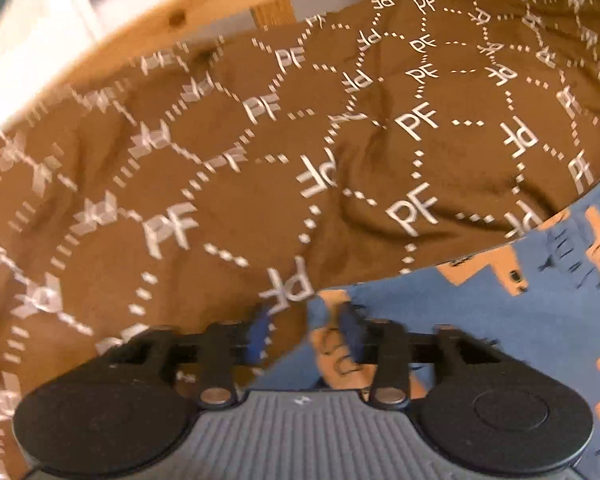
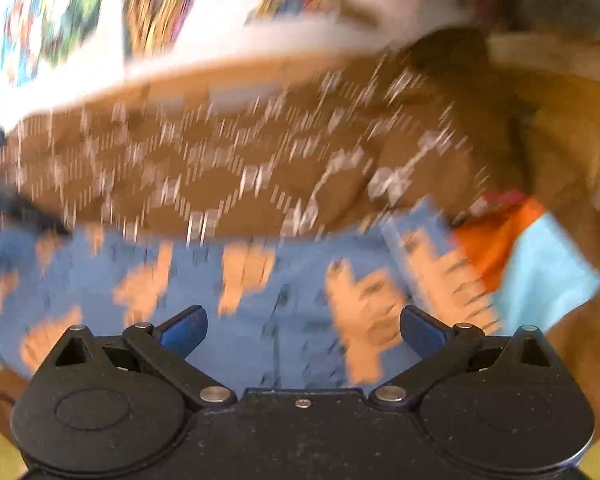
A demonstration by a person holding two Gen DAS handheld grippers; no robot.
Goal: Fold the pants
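Observation:
Brown pants with a white "PF" hexagon print lie spread over most of the left wrist view, partly on a blue cloth with orange shapes. My left gripper is at the pants' near edge with a fold of brown fabric between its blue pads; the jaws stand partly closed around it. In the blurred right wrist view the pants lie beyond the blue cloth. My right gripper is open and empty above the blue cloth.
A wooden frame edge runs behind the pants. An orange and light-blue cloth lies at the right. White fabric and colourful printed material sit beyond the frame.

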